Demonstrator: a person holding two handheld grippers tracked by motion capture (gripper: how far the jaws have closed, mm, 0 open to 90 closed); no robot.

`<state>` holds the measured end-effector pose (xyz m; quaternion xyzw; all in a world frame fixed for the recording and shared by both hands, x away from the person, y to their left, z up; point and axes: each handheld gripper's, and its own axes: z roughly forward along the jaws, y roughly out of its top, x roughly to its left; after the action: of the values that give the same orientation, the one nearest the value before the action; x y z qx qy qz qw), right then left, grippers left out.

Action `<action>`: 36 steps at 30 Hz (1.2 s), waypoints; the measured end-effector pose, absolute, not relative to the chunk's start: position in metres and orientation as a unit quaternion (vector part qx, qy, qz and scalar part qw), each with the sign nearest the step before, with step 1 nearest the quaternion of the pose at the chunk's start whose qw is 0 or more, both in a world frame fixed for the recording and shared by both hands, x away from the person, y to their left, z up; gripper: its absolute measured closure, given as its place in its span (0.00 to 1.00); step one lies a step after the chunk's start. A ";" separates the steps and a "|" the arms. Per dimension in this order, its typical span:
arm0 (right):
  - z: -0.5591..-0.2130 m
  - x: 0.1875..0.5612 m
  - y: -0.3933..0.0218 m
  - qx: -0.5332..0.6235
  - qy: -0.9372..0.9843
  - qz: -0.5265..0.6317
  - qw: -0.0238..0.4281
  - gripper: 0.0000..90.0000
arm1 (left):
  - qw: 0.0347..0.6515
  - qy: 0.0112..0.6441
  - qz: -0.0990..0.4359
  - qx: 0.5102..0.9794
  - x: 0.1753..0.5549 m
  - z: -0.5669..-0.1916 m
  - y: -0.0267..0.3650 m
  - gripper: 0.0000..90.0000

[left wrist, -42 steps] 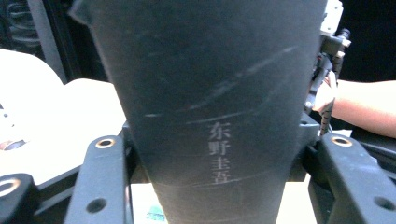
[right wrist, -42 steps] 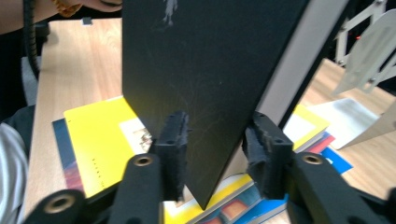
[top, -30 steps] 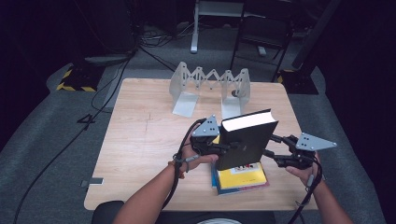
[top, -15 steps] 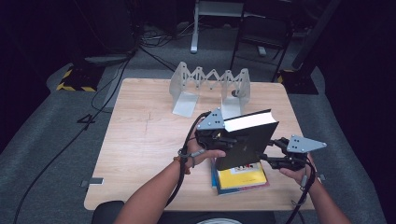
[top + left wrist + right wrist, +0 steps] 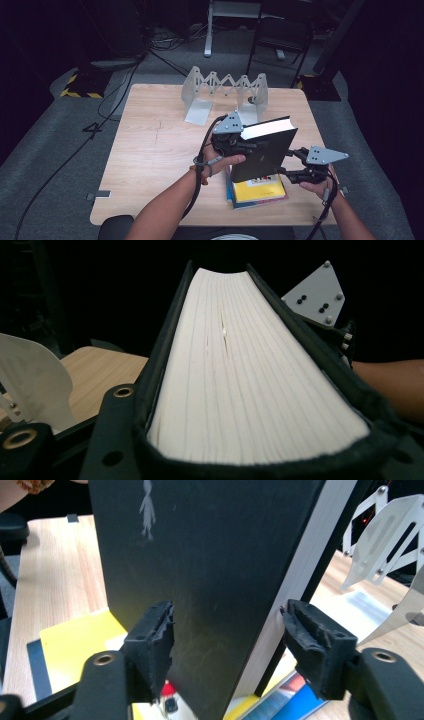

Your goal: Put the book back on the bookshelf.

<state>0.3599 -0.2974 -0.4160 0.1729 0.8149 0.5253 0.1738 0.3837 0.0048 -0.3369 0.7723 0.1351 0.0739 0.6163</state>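
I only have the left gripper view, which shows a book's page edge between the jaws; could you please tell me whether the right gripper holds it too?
Observer: No. The right gripper has its jaws either side of the black book, but one pad stands apart from the page edge. The jaws have just been opening.
Operator: Thank you. What lies under the book?
Observer: A yellow book on top of a small stack on the table.
Operator: Is anything on the black cover?
Observer: A small pale stick figure.
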 end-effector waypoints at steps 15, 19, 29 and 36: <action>-0.440 0.387 -0.370 0.309 0.799 0.479 0.191 0.33 | 0.603 0.154 0.136 0.771 0.374 -0.322 0.014 0.58; -0.451 0.396 -0.381 0.351 0.796 0.455 0.191 0.31 | 0.602 0.161 0.147 0.768 0.375 -0.317 0.022 0.58; -0.465 0.405 -0.385 0.375 0.803 0.425 0.185 0.28 | 0.594 0.208 0.206 0.749 0.379 -0.304 0.067 0.58; -0.475 0.410 -0.383 0.382 0.811 0.409 0.173 0.24 | 0.582 0.247 0.237 0.737 0.387 -0.308 0.099 0.58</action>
<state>0.4102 -0.3830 -0.4750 0.3815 0.8107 0.4092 0.1726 0.3870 0.0988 -0.3078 0.7372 0.2474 0.2366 0.5825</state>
